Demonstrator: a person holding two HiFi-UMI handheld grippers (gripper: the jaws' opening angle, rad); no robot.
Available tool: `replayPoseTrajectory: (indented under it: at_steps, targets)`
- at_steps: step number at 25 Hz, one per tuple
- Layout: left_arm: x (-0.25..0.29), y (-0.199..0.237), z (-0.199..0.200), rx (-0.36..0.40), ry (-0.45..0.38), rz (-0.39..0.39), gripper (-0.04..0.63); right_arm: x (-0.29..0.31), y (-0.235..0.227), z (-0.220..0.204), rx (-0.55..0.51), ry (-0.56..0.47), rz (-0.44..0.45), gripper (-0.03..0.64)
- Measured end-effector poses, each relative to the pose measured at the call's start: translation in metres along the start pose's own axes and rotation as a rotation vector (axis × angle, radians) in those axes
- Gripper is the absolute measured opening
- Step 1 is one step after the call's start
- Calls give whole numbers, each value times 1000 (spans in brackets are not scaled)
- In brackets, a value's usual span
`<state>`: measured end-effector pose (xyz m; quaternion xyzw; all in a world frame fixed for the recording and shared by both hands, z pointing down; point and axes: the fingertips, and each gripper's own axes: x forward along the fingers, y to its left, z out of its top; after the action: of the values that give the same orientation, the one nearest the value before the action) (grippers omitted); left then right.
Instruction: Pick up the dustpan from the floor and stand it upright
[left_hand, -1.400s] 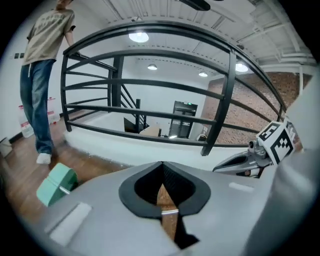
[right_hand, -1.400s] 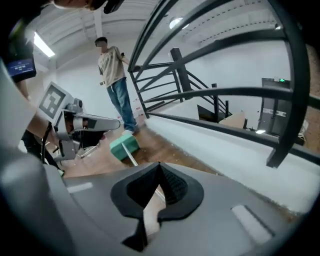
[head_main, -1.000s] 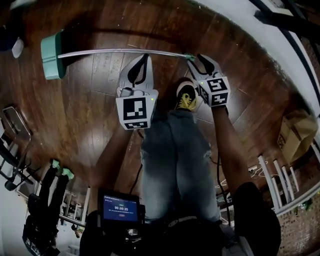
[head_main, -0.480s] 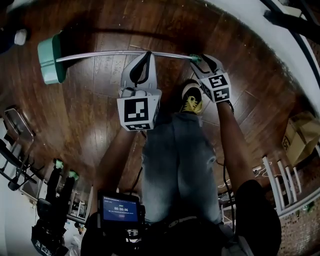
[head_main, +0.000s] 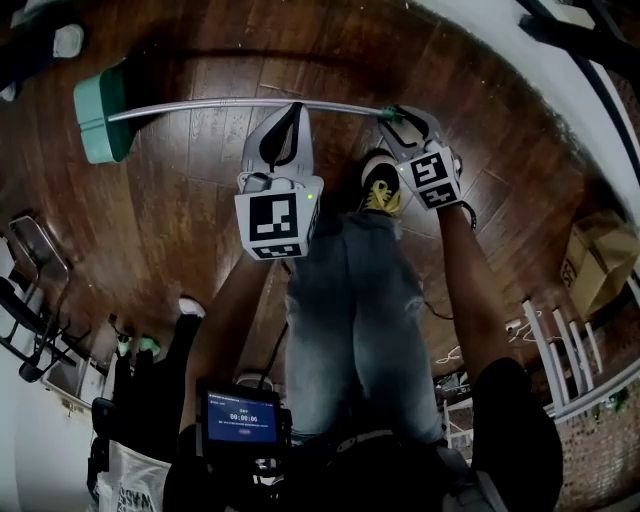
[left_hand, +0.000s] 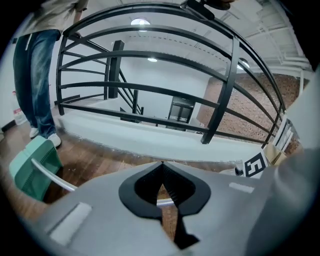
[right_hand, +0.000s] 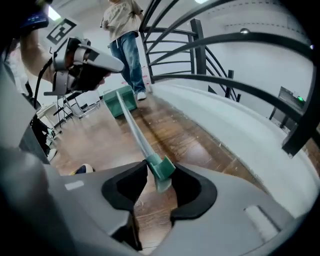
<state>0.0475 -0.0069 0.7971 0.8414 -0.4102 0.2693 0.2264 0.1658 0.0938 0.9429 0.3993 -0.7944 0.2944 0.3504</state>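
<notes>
The dustpan lies on the wooden floor with its green pan (head_main: 98, 115) at the far left. Its long silver handle (head_main: 200, 103) runs right to a green end cap (right_hand: 161, 170). My right gripper (head_main: 400, 118) sits at that end. Its jaws are closing, and the cap stands between the black pads (right_hand: 192, 187), touching both. My left gripper (head_main: 292, 108) hovers over the handle's middle with its tips together (left_hand: 161, 164). The handle only shows through the gap behind the tips. The pan (left_hand: 32, 167) appears at the lower left of the left gripper view.
A white ledge (right_hand: 225, 120) with a black railing (left_hand: 220, 110) runs along the far side of the floor. A person in jeans (right_hand: 127, 45) stands just beyond the pan. My yellow shoe (head_main: 378, 190) is near the right gripper. A cardboard box (head_main: 595, 265) and a white rack (head_main: 560, 360) are at the right.
The right gripper has rolled and settled lower around the handle's green end cap. The left gripper has hardly moved. A bystander at the lower left has shifted.
</notes>
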Motion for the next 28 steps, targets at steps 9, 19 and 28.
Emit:
replayPoseTrajectory:
  at_steps: [9,19,28]
  targets:
    - [-100,-9,122,1,-73,3,20,-132,51,156,-181,-96,61,121]
    - [-207,45,193,-56,-134,131,20,-150,144,326,-332,-186,209,115]
    - [-298,133,234,-113,-203,295,20,-129,220,462,-394,-204,329,120]
